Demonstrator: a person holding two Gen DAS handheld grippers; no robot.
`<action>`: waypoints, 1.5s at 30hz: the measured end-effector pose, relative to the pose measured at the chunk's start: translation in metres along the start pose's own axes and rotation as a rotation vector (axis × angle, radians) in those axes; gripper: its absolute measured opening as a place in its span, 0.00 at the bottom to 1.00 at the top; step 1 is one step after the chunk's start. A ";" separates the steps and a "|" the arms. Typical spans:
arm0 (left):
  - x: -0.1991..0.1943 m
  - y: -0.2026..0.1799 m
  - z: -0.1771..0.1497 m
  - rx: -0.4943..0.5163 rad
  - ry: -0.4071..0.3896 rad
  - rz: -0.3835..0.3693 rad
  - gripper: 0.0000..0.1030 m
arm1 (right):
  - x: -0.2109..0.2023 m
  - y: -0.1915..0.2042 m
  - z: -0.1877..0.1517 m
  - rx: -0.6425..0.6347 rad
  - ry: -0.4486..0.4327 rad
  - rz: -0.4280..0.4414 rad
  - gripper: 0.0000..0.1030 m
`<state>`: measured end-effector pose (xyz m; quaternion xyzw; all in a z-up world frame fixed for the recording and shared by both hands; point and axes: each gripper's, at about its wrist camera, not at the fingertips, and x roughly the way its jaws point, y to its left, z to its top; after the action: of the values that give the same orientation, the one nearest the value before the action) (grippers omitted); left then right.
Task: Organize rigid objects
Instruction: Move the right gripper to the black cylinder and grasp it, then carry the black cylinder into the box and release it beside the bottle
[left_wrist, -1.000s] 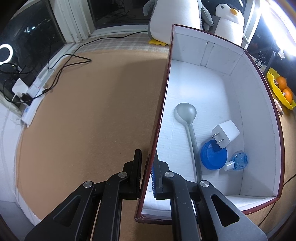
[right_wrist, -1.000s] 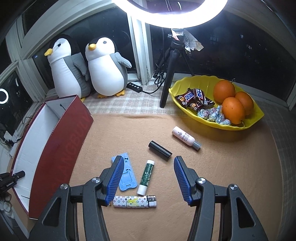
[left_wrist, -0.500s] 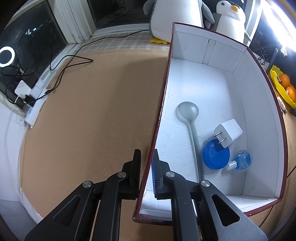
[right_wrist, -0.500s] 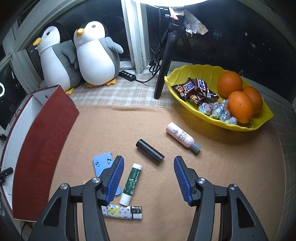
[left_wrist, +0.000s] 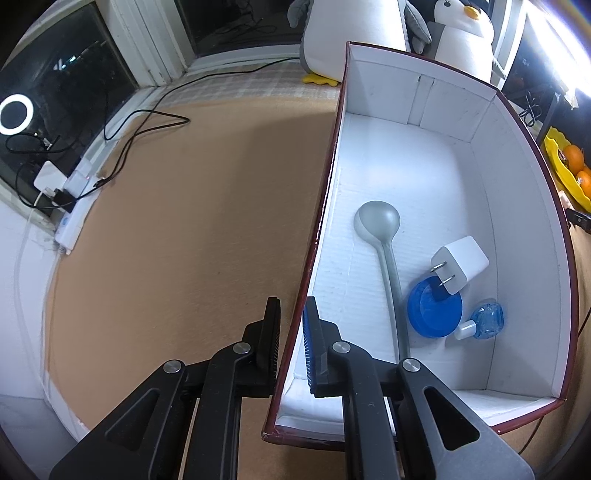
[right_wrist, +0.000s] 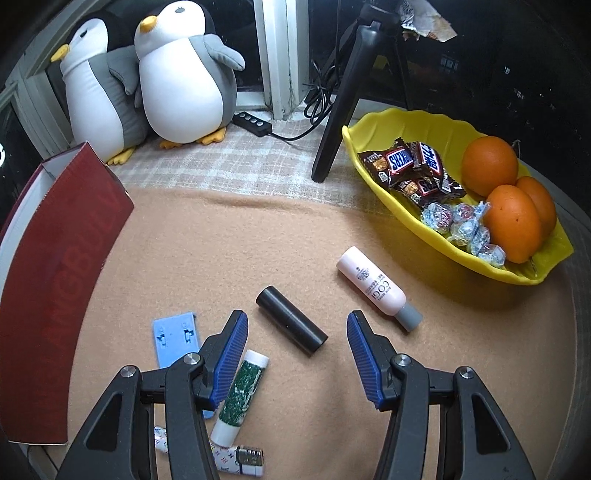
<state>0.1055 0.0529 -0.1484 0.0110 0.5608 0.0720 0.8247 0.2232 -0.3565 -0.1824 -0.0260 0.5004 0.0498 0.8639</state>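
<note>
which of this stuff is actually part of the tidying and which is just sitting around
Part of the job: red box held by left gripper; spoon, charger inside; black tube, pink bottle, green stick, lighter, blue card.

Just lying about: penguins, yellow bowl, tripod.

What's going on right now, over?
Left gripper clamps box wall. Right gripper open above black tube. Green stick lies close by.

In the box (left_wrist: 524, 206) lie a spoon (left_wrist: 384, 251), with charger (left_wrist: 461, 262), lid (left_wrist: 434, 314) and small bottle (left_wrist: 484, 319) to its right; penguins (left_wrist: 354, 37) sit behind.
</note>
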 end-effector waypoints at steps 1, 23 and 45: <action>0.000 0.000 0.000 0.000 0.001 0.002 0.10 | 0.003 0.000 0.001 -0.005 0.006 0.002 0.50; 0.000 -0.004 0.001 0.019 0.009 0.023 0.11 | 0.029 0.000 0.010 -0.039 0.076 0.012 0.14; 0.003 0.006 -0.003 0.005 -0.011 -0.030 0.11 | -0.039 0.024 0.004 -0.035 -0.042 0.008 0.14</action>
<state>0.1027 0.0593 -0.1513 0.0048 0.5565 0.0582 0.8288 0.2041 -0.3344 -0.1462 -0.0380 0.4811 0.0624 0.8736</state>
